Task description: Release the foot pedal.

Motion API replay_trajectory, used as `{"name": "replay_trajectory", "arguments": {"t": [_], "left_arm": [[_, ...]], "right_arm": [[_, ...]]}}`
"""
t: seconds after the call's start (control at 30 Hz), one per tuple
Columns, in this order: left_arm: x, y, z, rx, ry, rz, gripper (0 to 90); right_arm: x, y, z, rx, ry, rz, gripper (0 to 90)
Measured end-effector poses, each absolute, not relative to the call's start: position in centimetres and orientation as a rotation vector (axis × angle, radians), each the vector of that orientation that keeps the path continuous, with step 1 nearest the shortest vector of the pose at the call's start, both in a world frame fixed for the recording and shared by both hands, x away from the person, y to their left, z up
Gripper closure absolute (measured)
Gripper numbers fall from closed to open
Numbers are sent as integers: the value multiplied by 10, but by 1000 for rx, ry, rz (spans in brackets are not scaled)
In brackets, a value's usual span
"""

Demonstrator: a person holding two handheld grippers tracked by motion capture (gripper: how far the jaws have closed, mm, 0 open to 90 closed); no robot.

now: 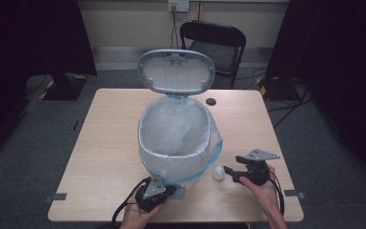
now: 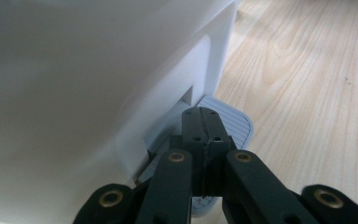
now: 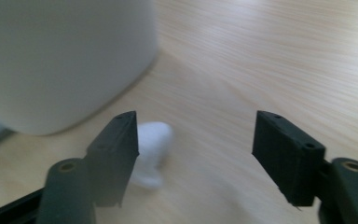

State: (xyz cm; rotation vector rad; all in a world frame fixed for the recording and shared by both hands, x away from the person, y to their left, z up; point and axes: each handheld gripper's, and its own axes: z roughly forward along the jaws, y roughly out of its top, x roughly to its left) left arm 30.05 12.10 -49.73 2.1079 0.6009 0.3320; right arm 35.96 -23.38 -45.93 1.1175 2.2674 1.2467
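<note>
A white pedal bin (image 1: 142, 138) lined with a clear plastic bag stands mid-table, its grey lid (image 1: 176, 71) tipped up. My left gripper (image 1: 170, 190) is at the bin's near foot. In the left gripper view its jaws (image 2: 200, 114) are shut together, tips resting on the ribbed grey pedal (image 2: 235, 123) beside the bin wall (image 2: 74, 84). A crumpled white paper ball (image 1: 218, 173) lies on the table right of the bin. My right gripper (image 1: 228, 171) hovers just right of it, open. In the right gripper view the ball (image 3: 154, 140) sits partly behind the left jaw, not gripped, with my right gripper's (image 3: 196, 140) jaws wide apart.
A black folding chair (image 1: 217, 47) stands beyond the table's far edge. A small black round disc (image 1: 211, 101) lies on the table behind the bin. Bare wood (image 1: 105, 143) stretches left of the bin. Cables lie on the floor at the right.
</note>
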Motion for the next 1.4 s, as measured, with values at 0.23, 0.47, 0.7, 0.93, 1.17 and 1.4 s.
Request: {"name": "replay_trajectory", "arguments": {"t": [0.23, 0.47, 0.7, 0.93, 1.17, 1.4], "left_arm": [[300, 121, -497, 2107, 604, 332, 900], [300, 121, -497, 2105, 607, 330, 900], [300, 121, -497, 2104, 608, 330, 900], [300, 121, -497, 2103, 609, 329, 900], [300, 121, -497, 2104, 606, 329, 900], [301, 121, -497, 2100, 605, 325, 900]], "right_arm": [[355, -210, -462, 1019, 2377, 1269, 336], [357, -205, -477, 1008, 2437, 1154, 435], [363, -205, -486, 1027, 2441, 1125, 469], [364, -204, -490, 1031, 2446, 1081, 610], [365, -210, -486, 1063, 2424, 1140, 673], [366, -217, -479, 1097, 2370, 1176, 689]]}}
